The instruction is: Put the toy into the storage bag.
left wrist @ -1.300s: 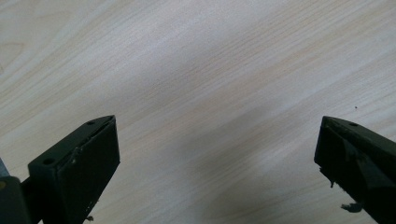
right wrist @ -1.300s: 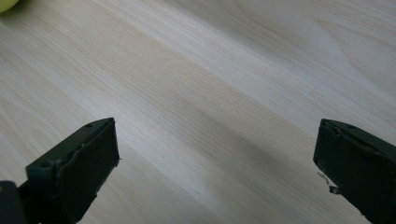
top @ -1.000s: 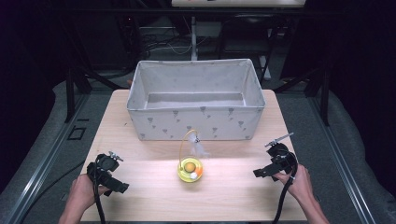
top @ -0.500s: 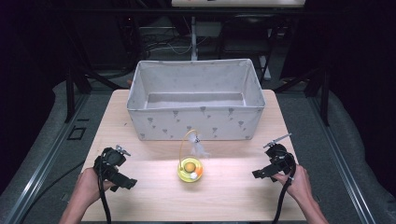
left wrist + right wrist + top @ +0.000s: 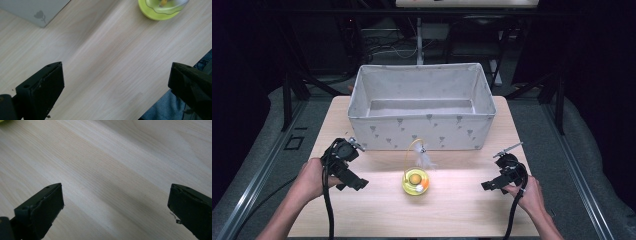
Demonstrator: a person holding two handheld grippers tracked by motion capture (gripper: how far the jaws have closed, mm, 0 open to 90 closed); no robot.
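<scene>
Left gripper (image 5: 343, 165) nearer half-cropped toy (image 5: 162, 8)

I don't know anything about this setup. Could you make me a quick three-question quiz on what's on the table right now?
1. True or false: the yellow toy lies inside the fabric bin.
2. The left gripper has its jaws: A) wide apart, B) clamped on the toy, C) pressed together.
3. What rises from the toy's round base?

Key: 1. False, it sits on the wooden table in front of the bin. 2. A; the right gripper is open too. 3. A curved wire arch with a white feather.
</scene>
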